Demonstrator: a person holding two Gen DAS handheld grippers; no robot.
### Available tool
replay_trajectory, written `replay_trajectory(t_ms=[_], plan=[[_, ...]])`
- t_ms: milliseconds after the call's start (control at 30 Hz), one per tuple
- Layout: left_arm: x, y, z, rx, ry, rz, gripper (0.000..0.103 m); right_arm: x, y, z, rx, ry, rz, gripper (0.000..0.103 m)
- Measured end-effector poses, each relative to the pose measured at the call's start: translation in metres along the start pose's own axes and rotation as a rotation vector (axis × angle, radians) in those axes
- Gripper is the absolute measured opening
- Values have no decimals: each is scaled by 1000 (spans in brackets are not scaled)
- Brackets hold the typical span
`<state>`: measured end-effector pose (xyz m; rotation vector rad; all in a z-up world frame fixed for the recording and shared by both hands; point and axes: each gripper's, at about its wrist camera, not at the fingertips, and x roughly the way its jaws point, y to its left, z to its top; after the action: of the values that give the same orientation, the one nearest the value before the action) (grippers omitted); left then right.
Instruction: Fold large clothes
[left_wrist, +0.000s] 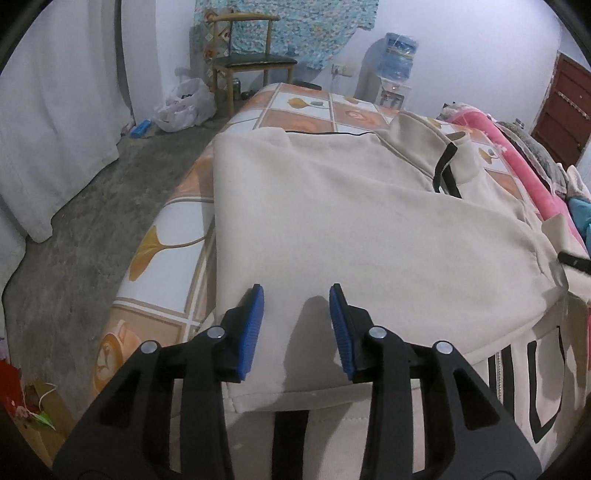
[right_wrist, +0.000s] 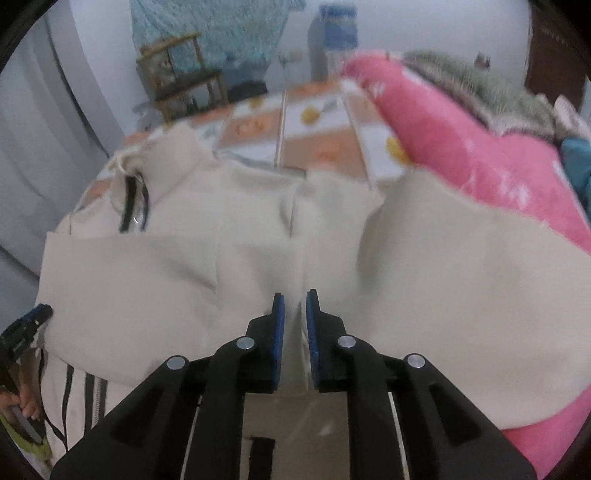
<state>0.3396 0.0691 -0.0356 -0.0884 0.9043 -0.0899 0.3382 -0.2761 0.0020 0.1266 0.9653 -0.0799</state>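
A cream hoodie (left_wrist: 351, 221) of soft, matte fleece lies spread over a bed (left_wrist: 177, 229) whose cover bears a grid of orange and white squares with leaf motifs. One broad panel is folded over the body, its straight hem running near the lower edge; black block lettering (left_wrist: 535, 373) shows on the layer beneath, and a black drawstring (left_wrist: 445, 166) curls at the neck. The left gripper (left_wrist: 295, 325), black with ribbed blue pads (left_wrist: 255, 332), hovers over the folded panel with its jaws well apart, nothing between them. The right gripper (right_wrist: 294, 339) has its pads nearly together, pinching a raised ridge of the cream cloth; this view is blurred. A plush pink blanket (right_wrist: 480, 158) lies bunched along the hoodie's right side, touching it. Beyond the bed stand a wooden chair (left_wrist: 251, 59) with a dark seat and a water dispenser (left_wrist: 397, 62); white curtains (left_wrist: 62, 110) hang over a rough concrete floor (left_wrist: 92, 229).
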Motion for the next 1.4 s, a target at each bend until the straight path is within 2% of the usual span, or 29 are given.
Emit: replay_trajectory(t_ms=[67, 167, 267, 333, 400, 467, 600, 733, 833, 1000, 1100, 1200, 1400], plan=[[1, -2, 2, 9, -4, -5, 44, -11, 9, -1, -27, -29, 72, 13], [0, -7, 1, 31, -9, -4, 50, -5, 28, -12, -97, 4, 153, 23], [-12, -9, 0, 37, -18, -25, 51, 19, 42, -30, -154, 96, 103, 25], [-26, -12, -4, 63, -39, -26, 63, 18, 42, -36, -149, 84, 91, 28], [-37, -12, -9, 82, -46, -16, 67, 10, 41, -37, -133, 87, 80, 31], [-48, -5, -19, 80, -33, -9, 73, -5, 38, -40, -118, 67, 73, 39], [-74, 19, -48, 34, -9, 13, 80, -37, 23, -63, -71, 34, 74, 62], [-98, 44, -91, -44, 22, 31, 84, -57, 0, -102, 21, 53, 57, 69], [-104, 51, -119, -58, 62, 54, 84, -61, -13, -140, 115, 118, 63, 70], [-107, 49, -143, -9, 61, 102, 85, -80, -10, -165, 122, 101, 55, 70], [-110, 49, -148, -1, 47, 100, 85, -87, -14, -175, 134, 103, 42, 70], [-115, 49, -155, 6, 33, 99, 85, -95, -19, -191, 165, 104, 69, 71], [-129, 53, -170, -38, -3, 65, 85, -121, -14, -212, 149, 82, 84, 71]])
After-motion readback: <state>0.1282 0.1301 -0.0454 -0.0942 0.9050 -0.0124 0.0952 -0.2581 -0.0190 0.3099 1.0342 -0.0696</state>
